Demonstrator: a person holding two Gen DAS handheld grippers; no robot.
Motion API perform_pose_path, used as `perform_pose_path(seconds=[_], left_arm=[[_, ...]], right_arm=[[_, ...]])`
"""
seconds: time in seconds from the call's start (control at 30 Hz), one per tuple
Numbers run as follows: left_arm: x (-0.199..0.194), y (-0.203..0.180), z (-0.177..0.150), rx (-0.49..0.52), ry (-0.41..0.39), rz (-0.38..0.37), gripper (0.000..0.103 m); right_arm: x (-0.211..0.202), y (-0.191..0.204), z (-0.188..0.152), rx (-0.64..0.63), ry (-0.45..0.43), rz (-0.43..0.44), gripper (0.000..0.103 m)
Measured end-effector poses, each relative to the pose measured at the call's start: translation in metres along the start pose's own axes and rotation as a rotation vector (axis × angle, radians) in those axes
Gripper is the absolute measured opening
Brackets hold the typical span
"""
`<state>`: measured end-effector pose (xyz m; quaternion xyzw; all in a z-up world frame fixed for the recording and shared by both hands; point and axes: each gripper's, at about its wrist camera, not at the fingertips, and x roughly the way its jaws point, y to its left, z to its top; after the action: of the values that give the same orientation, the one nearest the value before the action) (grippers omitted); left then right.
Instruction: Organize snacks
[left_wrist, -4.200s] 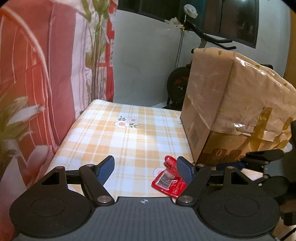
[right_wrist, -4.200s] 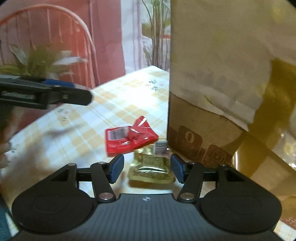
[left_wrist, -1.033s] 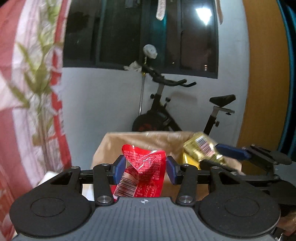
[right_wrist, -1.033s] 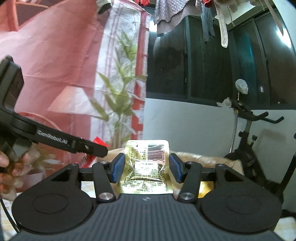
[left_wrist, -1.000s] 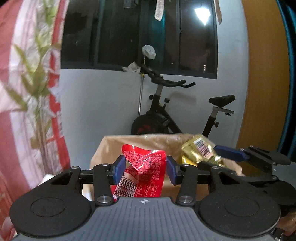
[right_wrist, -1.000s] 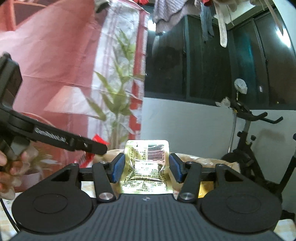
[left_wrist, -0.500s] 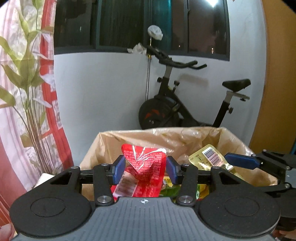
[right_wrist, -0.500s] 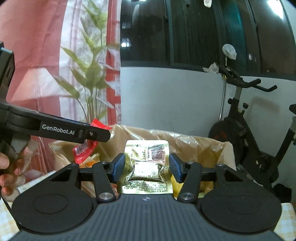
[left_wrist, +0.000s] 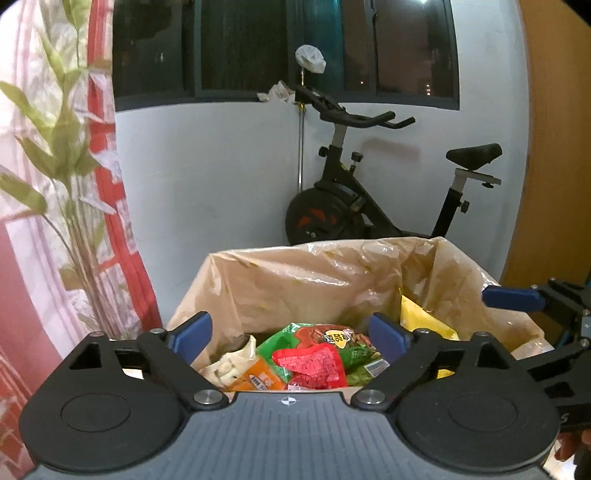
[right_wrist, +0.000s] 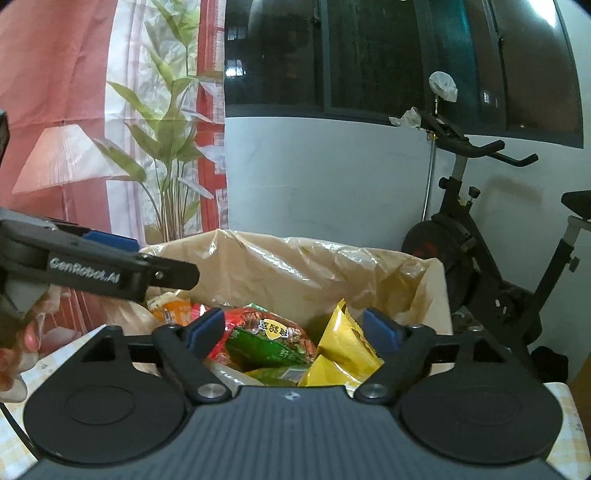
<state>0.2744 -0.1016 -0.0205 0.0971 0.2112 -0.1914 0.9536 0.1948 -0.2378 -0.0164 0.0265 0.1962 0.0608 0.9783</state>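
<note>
Over the lined box (left_wrist: 332, 273), left gripper (left_wrist: 291, 334) and right gripper (right_wrist: 293, 328) jaws opening, empty; red packet (left_wrist: 314, 365) lies inside.

Home living room, exercise bike (left_wrist: 373, 192) by dark window (left_wrist: 280, 48), floral curtain (right_wrist: 110, 110), checked tablecloth (right_wrist: 565, 417)

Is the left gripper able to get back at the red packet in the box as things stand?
Probably yes: the left gripper, jaws opening and empty, hangs above the red packet, which lies uncovered atop the snacks in the box.

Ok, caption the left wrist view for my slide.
Left gripper opening above the plastic-lined cardboard box, red foil snack packet lying on the pile inside.
</note>
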Motion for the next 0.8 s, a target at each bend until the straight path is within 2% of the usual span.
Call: perform_pose_path(seconds=[0.17,0.37,0.5,0.63,0.8], left_arm=[[-0.031,-0.008,0.005,0.008,-0.016,0.038,0.097],[-0.074,-0.012,0.004,-0.025,-0.026,0.025,0.098],[-0.101,-0.024,0.001,-0.006,0.001,0.132,0.098],[-0.134,-0.038,-0.003,0.053,-0.026,0.237,0.098],[-0.18,-0.034,-0.007,-0.014,-0.077,0.232,0.098]], right_arm=[[-0.027,0.006,0.007,0.021,-0.022,-0.01,0.097],[-0.065,0.013,0.015,0.061,-0.064,-0.031,0.103],[-0.093,0.018,0.021,0.081,-0.08,-0.042,0.103],[-0.122,0.022,0.026,0.106,-0.09,-0.065,0.103],[-0.157,0.035,0.03,0.085,-0.103,-0.079,0.103]])
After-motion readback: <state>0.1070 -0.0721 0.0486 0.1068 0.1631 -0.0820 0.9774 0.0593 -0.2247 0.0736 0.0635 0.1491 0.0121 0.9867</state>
